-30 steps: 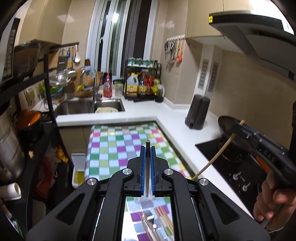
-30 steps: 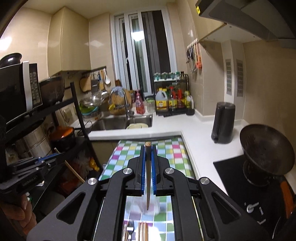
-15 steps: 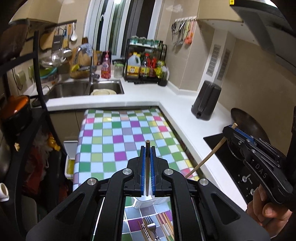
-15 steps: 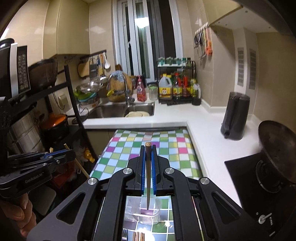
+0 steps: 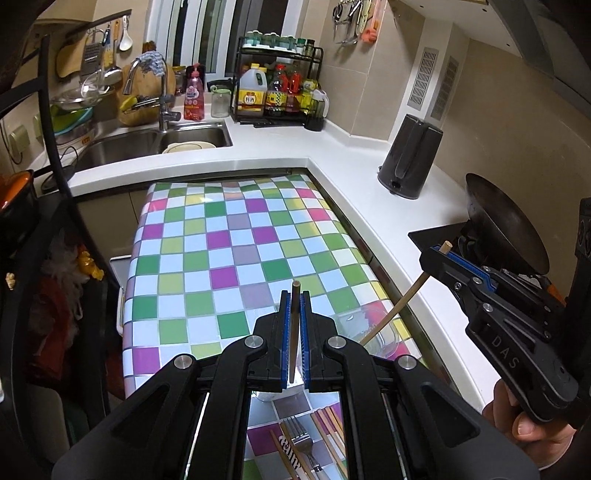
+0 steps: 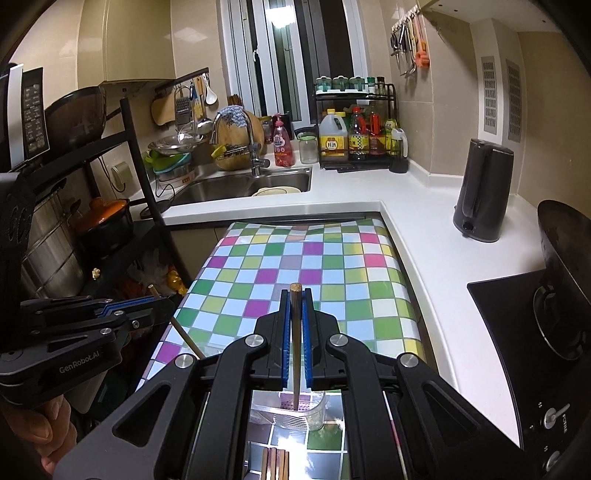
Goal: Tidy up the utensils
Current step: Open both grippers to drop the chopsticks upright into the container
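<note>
"DAS" is moulded on the black right gripper (image 5: 448, 260); "GenRobot.AI" is printed on the black left gripper (image 6: 157, 301) (yellow oil-jug label (image 6: 333, 143) probably Chinese, illegible).

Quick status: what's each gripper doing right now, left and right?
Left gripper: shut on a chopstick, held upright.
Right gripper: shut on another chopstick, its lower end over the clear cup.

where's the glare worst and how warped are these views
Left wrist view: window glare on the checkered tablecloth near its far edge, and the white counter bows from fisheye. Right wrist view: a bright lamp reflection on the window, glare on the clear container and dark corner vignetting.
</note>
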### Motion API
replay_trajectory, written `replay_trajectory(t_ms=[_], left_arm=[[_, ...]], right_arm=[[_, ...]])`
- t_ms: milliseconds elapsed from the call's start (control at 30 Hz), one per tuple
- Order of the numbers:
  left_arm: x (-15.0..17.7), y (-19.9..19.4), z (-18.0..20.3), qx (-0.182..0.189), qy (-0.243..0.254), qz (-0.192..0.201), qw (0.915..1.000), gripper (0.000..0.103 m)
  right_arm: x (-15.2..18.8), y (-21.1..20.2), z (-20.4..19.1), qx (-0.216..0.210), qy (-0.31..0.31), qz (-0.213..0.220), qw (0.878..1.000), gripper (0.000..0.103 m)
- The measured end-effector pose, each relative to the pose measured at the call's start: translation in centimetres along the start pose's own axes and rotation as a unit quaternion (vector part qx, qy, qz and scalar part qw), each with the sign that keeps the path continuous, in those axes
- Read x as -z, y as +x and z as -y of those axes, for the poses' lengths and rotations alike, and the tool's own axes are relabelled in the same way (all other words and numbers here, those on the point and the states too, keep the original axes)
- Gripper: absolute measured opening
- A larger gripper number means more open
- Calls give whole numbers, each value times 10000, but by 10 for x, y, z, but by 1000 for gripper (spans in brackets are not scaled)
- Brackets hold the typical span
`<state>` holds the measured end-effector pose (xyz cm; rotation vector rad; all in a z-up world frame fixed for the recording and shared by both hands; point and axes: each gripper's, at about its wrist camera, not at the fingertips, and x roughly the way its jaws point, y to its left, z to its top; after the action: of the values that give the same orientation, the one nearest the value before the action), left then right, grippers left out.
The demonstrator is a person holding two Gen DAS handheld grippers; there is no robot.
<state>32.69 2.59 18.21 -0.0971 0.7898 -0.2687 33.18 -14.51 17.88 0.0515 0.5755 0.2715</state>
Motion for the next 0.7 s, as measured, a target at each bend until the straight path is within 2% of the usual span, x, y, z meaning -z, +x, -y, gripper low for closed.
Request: replay_trajectory(t_ms=[200,267,333,367,400,500,700], left_arm=[[0,7,1,-7,2,-76,10000,5],[-1,9,1,2,12,-102,9999,5],[-1,9,1,-35,29,-128,9999,13],[-2,7,2,-77,47,-101,9999,28],[-2,2,3,-108,69,-13,9999,37],[-4,-15,3,-133,78,220,9996,39],[-2,-58,9,-281,108,733,9969,41]], right_arm=[[4,5,3,-33,40,-75,10000,6],[5,8,3,-17,37,-119,9999,10],[6,10,3,7,39,-212,9998,16],[6,9,3,9,49,-213,9998,21],[6,7,3,38,37,-199,9998,22],[4,-4,2,130,-19,-112,9999,31],[7,-43,1,126,-177,160,9996,33]])
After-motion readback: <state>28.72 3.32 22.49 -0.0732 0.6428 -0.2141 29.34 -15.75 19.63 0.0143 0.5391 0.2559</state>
